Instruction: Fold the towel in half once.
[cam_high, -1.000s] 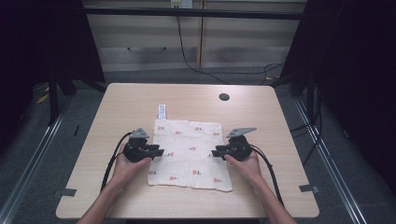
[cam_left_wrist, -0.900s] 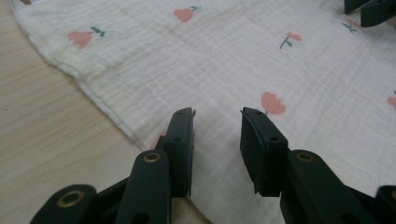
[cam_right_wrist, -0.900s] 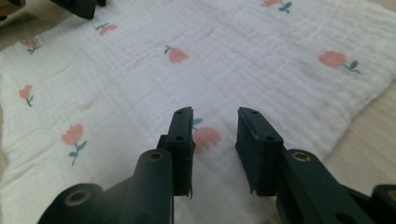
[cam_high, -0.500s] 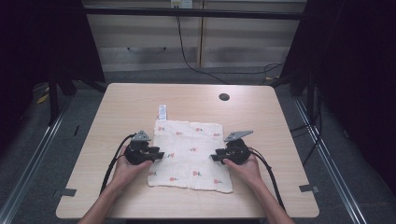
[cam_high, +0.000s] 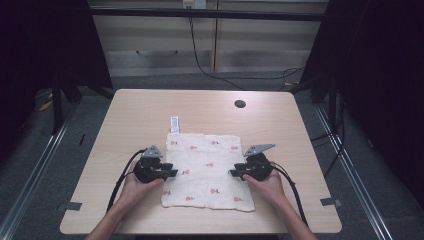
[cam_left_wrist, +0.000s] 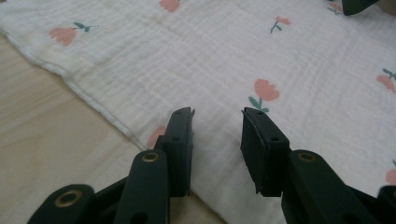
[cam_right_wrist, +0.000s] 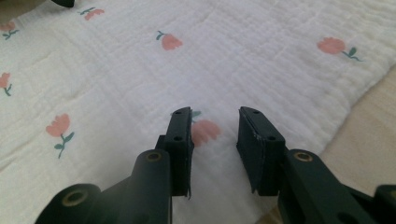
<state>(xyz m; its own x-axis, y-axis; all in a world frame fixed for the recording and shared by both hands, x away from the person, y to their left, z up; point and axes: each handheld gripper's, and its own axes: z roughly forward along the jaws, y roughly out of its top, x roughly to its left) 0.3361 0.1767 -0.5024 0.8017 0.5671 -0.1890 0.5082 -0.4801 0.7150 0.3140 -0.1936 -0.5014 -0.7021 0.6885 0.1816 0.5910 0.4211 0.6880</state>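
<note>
Jaws of both grippers stand parted with nothing pinched between them. Left gripper (cam_high: 172, 173) hovers over the left edge of the flowered cloth (cam_high: 210, 170), right gripper (cam_high: 234, 173) over its right edge, tips pointing inward. That cloth lies flat on the near middle of the table (cam_high: 125, 115). Closing too high risks missing the fabric; uneven bites at the two sides would probably bunch or skew it.

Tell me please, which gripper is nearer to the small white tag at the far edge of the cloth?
Left. The left gripper is at the cloth's left edge, on the side where the tag sticks out. The right gripper is at the opposite edge, farther away.
</note>
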